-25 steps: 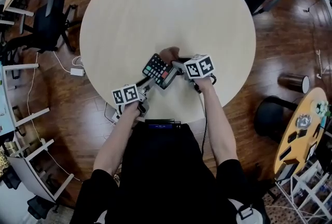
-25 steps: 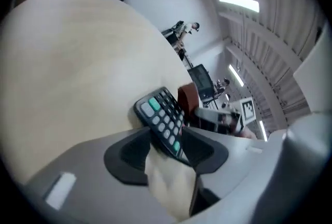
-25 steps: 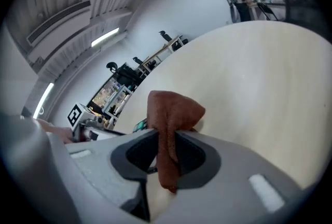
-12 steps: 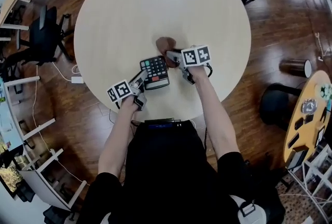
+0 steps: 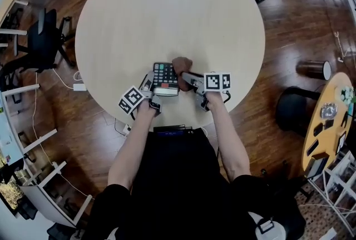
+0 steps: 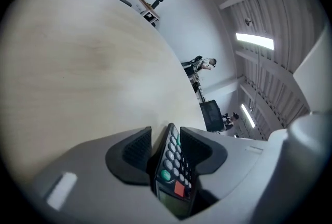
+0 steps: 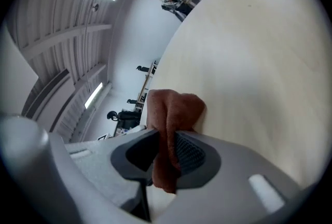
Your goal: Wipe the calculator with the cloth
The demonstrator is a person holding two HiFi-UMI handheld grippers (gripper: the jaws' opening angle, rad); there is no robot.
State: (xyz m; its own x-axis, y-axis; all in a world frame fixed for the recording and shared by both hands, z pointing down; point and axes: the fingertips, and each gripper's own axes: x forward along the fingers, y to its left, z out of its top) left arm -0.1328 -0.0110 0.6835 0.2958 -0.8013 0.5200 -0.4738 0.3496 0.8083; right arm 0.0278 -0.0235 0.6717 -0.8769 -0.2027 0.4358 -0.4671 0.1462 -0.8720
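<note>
Calculator (image 5: 165,79): near table (image 5: 167,5) edge, clamped in left gripper (image 5: 149,84), whose jaws have just been closing; underside hidden.
Cloth (image 5: 182,64): bunched, pinched in right gripper (image 5: 188,74) at calculator's top-right corner; we cannot tell contact.

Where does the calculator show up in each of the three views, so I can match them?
Head view: calculator by the near edge of the table.
Left gripper view: low centre, edge-on in the left gripper, whose jaws have just been closing on it.
Right gripper view: not in it.
Shared landmark: the pale round table.
</note>
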